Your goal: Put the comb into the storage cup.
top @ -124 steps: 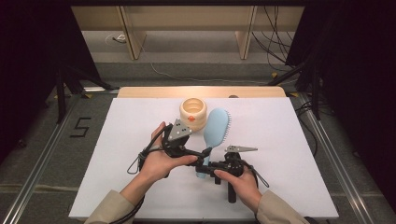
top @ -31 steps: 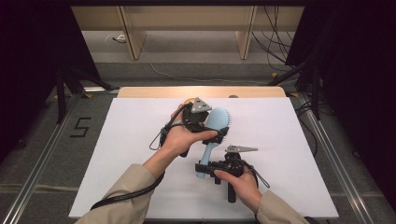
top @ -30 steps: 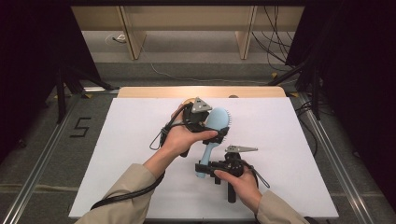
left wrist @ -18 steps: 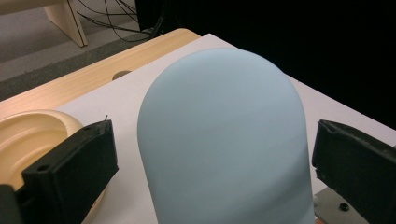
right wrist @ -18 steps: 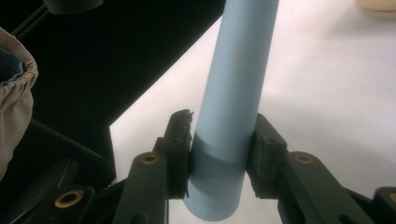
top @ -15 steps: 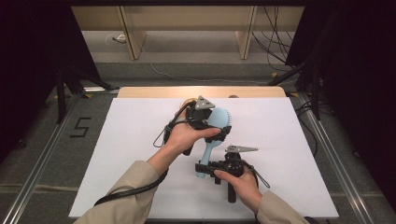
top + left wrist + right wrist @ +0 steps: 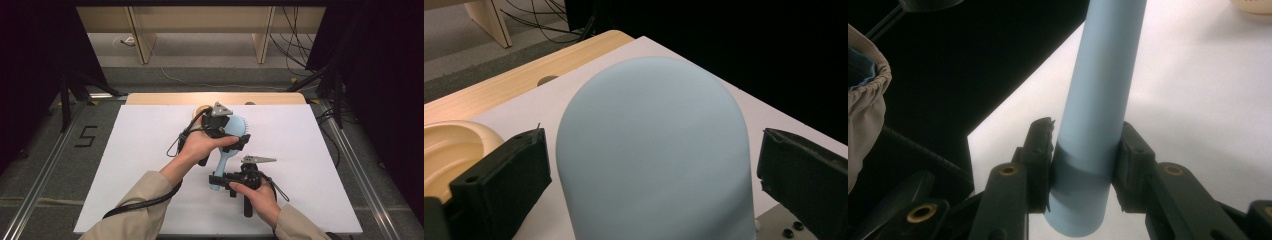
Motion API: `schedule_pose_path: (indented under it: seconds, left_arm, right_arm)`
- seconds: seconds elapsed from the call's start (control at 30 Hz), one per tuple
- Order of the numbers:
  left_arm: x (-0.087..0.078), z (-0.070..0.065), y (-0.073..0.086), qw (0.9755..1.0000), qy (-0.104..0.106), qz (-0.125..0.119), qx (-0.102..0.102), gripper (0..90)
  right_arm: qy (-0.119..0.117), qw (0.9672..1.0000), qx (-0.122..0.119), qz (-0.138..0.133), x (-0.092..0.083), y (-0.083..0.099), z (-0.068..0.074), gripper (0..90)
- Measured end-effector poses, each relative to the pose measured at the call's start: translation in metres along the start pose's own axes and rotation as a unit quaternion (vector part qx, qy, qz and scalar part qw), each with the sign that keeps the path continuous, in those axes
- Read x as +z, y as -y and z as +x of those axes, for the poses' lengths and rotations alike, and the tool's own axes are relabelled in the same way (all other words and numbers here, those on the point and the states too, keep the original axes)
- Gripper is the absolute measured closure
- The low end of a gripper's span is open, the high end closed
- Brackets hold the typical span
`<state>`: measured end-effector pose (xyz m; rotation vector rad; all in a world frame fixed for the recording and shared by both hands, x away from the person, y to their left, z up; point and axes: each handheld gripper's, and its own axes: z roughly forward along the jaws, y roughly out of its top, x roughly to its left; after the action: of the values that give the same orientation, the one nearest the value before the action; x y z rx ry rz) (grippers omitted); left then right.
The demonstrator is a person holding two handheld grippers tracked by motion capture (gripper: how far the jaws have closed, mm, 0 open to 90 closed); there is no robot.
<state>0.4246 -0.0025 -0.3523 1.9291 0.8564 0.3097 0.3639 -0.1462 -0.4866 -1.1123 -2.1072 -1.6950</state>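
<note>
My right gripper (image 7: 1083, 165) is clamping its fingers (image 7: 1040, 150) on the blue brush (image 7: 227, 145) handle end, just above the desk (image 7: 310, 165). My left gripper (image 7: 649, 170) is straddling the brush head w/ fingers (image 7: 504, 175) apart, not touching. Cream bowl (image 7: 449, 145) sitting beside.

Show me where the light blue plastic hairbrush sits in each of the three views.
High view: light blue plastic hairbrush at table centre, head under the left gripper, handle end in the right gripper.
Left gripper view: its rounded head in the middle, between open jaws, untouched.
Right gripper view: its handle runs upward, clamped at its end.
Shared landmark: cream round bowl, at top right in the right gripper view.
</note>
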Motion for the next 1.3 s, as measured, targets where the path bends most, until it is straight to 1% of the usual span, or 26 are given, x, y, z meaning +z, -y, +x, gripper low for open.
schedule_pose_path:
  seconds: [0.37, 0.7, 0.77, 0.87, 0.93, 1.17, 1.3]
  left_arm:
    - [0.0007, 0.0002, -0.0016, 1.0000, 0.002, -0.002, -0.009, 2.1]
    - [0.0013, 0.0005, -0.0005, 0.9999, -0.004, -0.001, -0.016, 5.3]
    - [0.0014, 0.0011, -0.0004, 0.9998, -0.005, 0.000, -0.020, 5.9]
    - [0.0014, 0.0009, 0.0002, 0.9998, -0.002, 0.004, -0.021, 10.4]
    - [0.0015, 0.0009, 0.0011, 0.9998, -0.003, 0.007, -0.020, 11.6]
    - [0.0011, 0.0019, 0.0029, 0.9994, 0.002, 0.001, -0.036, 17.2]
    - [-0.0001, 0.0005, 0.0030, 0.9994, 0.004, -0.003, -0.033, 17.9]
  right_arm:
    - [0.000, 1.0000, 0.002, 0.001, 0.0001, 0.0003, 0.0000, 65.0]
    - [0.002, 1.0000, -0.001, 0.000, 0.0001, 0.0001, 0.0004, 65.0]
    - [0.001, 1.0000, -0.001, 0.000, 0.0001, 0.0001, 0.0004, 65.0]
    - [0.002, 1.0000, 0.000, 0.000, 0.0002, 0.0002, 0.0004, 65.0]
    - [0.002, 1.0000, -0.002, 0.000, 0.0002, 0.0002, 0.0004, 65.0]
    - [0.004, 1.0000, -0.002, -0.001, -0.0001, 0.0003, 0.0000, 65.0]
    - [0.007, 1.0000, -0.006, -0.002, -0.0002, 0.0002, -0.0003, 65.0]
